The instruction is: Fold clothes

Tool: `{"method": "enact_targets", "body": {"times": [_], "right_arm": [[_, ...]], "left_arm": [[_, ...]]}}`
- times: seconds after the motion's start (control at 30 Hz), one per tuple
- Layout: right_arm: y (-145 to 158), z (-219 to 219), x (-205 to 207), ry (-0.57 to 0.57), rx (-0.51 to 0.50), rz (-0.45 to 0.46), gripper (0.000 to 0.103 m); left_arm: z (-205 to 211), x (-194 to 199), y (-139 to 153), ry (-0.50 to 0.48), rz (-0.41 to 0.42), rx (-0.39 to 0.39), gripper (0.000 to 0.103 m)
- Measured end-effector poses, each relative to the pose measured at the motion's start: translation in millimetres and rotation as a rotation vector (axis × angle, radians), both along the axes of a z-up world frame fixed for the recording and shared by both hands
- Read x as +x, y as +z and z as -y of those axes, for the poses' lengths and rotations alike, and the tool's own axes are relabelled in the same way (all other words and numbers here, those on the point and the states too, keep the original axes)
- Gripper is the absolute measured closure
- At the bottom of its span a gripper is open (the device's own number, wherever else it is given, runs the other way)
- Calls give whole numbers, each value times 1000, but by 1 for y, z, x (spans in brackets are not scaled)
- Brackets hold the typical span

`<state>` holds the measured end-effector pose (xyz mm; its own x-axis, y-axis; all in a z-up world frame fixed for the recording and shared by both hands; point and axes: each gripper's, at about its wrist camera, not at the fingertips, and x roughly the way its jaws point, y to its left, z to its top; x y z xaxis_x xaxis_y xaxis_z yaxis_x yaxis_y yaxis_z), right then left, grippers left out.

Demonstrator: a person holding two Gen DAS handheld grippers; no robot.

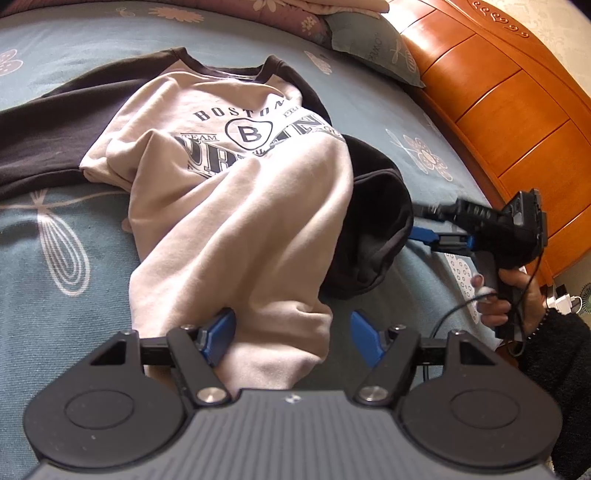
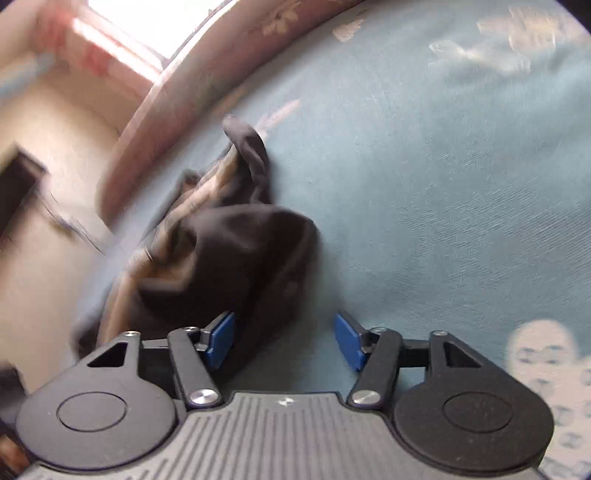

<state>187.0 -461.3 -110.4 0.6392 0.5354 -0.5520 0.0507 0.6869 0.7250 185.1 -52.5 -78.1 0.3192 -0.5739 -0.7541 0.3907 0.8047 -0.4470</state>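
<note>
Left gripper (image 1: 291, 338) gapes around sweatshirt (image 1: 236, 192) hem; right gripper (image 2: 284, 341) seemingly open.

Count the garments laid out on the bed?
1: a beige sweatshirt with dark sleeves lying mid-bed; its hem sits between the left gripper fingers. Others may lie out of view.

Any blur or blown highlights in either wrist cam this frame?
Left wrist view: sharp, the shirt print reads clearly, soft daylight with mild shadows in the folds, strong fisheye bend on the headboard. Right wrist view: motion-smeared, worst at left, the dark sleeve streaked, window blown out white; its own tongs stay crisp.
</note>
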Motion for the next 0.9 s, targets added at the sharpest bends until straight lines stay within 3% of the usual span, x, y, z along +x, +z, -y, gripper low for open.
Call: {"method": "enact_targets", "body": {"times": [0.23,0.3,0.37,0.43,0.5,0.57,0.7,0.9], "right_arm": [[-7,-18,13,47,122,35,23],[-9,-28,11,90,98,57,26],[-10,-29,15,64,108,69,28],[-16,-27,25,6,161,49,41],[-23,-30,34,-29,153,20,78],[-26,-30,33,-48,145,7,83],[-9,-39,19,-38,2,18,87],[42,-45,8,-15,-381,74,87]], "left_arm": [[0,0,-3,0,-7,-7,31],[-1,1,-3,-2,-8,-10,30],[-1,1,-4,0,-11,-12,30],[-1,1,-4,3,-11,-11,30],[0,0,-3,2,-9,-7,30],[-1,-1,-3,1,-9,-6,30],[-1,1,-3,0,-15,-8,30],[2,0,0,-11,-6,3,30]]}}
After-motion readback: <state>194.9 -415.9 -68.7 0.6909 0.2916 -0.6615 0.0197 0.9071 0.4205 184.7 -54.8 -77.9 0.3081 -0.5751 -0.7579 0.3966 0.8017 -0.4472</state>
